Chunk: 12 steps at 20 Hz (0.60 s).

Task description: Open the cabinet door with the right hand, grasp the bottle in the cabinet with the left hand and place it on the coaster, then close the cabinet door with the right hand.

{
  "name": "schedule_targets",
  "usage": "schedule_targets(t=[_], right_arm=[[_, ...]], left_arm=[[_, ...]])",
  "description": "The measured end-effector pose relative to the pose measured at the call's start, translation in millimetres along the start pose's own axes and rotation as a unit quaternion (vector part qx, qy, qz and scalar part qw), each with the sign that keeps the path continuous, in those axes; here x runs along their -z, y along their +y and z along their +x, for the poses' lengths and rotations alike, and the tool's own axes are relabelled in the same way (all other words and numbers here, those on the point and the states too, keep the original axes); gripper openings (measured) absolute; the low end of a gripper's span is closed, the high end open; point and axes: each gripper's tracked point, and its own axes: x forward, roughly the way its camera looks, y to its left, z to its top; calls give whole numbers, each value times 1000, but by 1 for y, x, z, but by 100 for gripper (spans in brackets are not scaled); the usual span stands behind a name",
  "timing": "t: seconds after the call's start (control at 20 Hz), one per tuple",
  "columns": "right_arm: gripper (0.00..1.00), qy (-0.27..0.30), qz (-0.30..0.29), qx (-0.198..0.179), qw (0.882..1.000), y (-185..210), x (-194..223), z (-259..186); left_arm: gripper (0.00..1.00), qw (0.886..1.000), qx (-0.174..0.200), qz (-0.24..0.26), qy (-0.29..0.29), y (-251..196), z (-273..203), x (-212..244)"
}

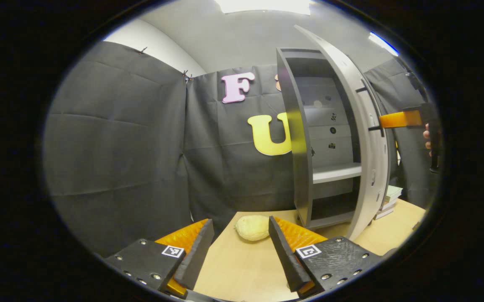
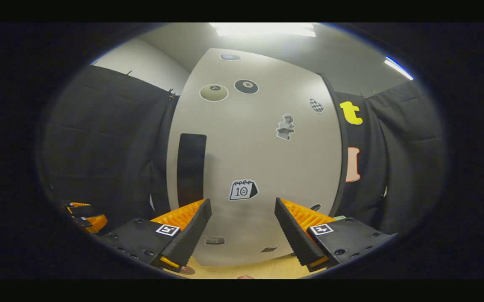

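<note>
On the light wooden table [image 1: 242,268] stands the grey cabinet [image 1: 298,138], its door [image 1: 361,138] swung open toward the right in the left gripper view. The cabinet's shelf [image 1: 336,172] and the compartments above and below it look bare; no bottle can be made out there. Left of the cabinet's base, a pale round coaster [image 1: 252,227] lies on the table, between the spread fingers of the left gripper [image 1: 241,241], whose jaws stand open and hold nothing. In the right gripper view, the right gripper [image 2: 243,218] faces the door's sticker-covered front [image 2: 258,159], near the dark vertical handle [image 2: 191,167]; its jaws are apart, not touching the door.
</note>
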Motion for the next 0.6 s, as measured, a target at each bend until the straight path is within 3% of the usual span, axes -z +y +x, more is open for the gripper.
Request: schedule_targets(t=[0.1,0.15,0.2,0.4,0.45,0.6], right_arm=[[97,3,5,6,1000,0,5,12],[92,2,13,7,1000,-1,4,14],[97,3,23,6,1000,-1,4,17],[97,18,47,8,999,-4,10,23],[92,21,54,10,998,-6,10,22],[92,10,68,23,997,-21,3,11]], left_arm=[[79,1000,-4,2,1,3,2,2],[79,1000,-5,2,3,6,4,6],[79,1000,-6,1,6,8,7,8],[79,1000,-2,-4,9,7,13,8],[79,1000,2,-4,7,6,13,5],[79,1000,21,-3,0,-11,23,-7]])
